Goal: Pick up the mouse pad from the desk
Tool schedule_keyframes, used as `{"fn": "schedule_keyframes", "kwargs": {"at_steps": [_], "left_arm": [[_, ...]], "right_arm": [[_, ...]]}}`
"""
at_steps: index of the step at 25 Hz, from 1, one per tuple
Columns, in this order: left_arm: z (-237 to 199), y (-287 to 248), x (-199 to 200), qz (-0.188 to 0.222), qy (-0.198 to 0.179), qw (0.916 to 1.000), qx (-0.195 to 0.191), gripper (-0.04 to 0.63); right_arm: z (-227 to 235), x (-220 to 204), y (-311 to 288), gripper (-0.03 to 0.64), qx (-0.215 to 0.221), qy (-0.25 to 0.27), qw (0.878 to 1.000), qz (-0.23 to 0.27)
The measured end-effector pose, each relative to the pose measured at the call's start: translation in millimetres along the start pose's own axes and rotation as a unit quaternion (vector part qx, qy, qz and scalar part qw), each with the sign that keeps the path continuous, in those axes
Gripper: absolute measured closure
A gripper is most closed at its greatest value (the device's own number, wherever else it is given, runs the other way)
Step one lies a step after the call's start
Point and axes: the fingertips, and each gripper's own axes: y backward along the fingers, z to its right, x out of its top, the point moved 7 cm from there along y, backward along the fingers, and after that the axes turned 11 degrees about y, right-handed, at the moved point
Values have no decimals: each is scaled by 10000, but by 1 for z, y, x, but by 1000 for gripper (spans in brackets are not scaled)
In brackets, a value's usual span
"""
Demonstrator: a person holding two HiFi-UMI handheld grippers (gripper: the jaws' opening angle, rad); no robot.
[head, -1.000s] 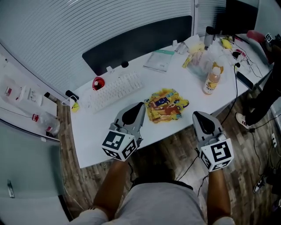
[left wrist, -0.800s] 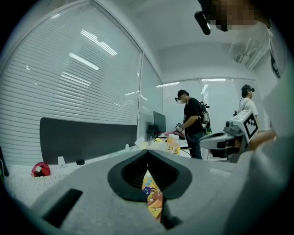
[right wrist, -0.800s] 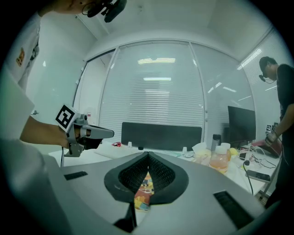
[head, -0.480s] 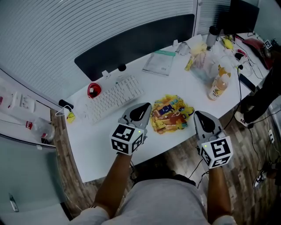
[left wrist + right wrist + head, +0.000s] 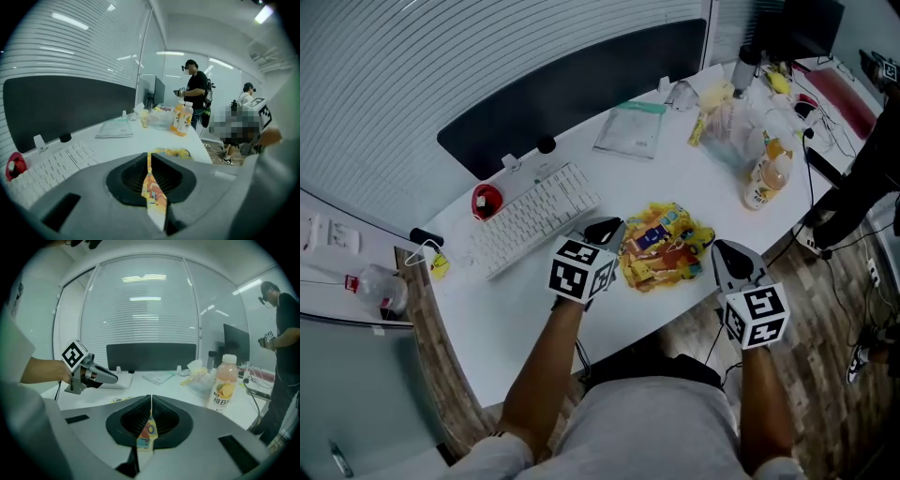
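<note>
A crinkled, brightly printed mouse pad (image 5: 661, 246) is laid on a smooth white desk (image 5: 525, 309), flanked by the left gripper (image 5: 603, 227) and right gripper (image 5: 721, 250), both with jaws pressed together.

White keyboard (image 5: 534, 217) lying aslant, with a red mouse (image 5: 485, 200) near its left end and a dark panel (image 5: 572, 89) standing behind both. Farther right: a flat clear pouch (image 5: 630, 128), a crumpled plastic bag (image 5: 736, 122) and an upright orange drink bottle (image 5: 757, 178).
</note>
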Motion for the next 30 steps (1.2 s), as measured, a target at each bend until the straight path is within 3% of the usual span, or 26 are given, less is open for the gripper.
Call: {"fn": "schedule_keyframes", "kwargs": {"at_steps": [2,4,8,12,19,30], "left_arm": [[-5,-10,-3,-220,2,9998,-31,573],[-10,-18,-6,-431,7,9990,-66,488],[-16,-32,-13,-803,21,9967,-95,424],[-19,-43,-22,-1175,18,9931,-69,373],[-22,-60,-31,-1686,0,9857,22,325],[-23,-69,-44,-1849,-107,9825,207,307]], "right_arm": [[0,-10,-6,601,-37,-177,9997,-193],[1,-19,-11,601,-52,-331,9988,-354],[3,-33,-20,600,-130,-547,9963,-642],[4,-45,-29,497,-110,-696,9935,-896],[3,-70,-53,394,-22,-1188,9805,-1565],[-4,-82,-72,370,-109,-1802,9645,-1926]]}}
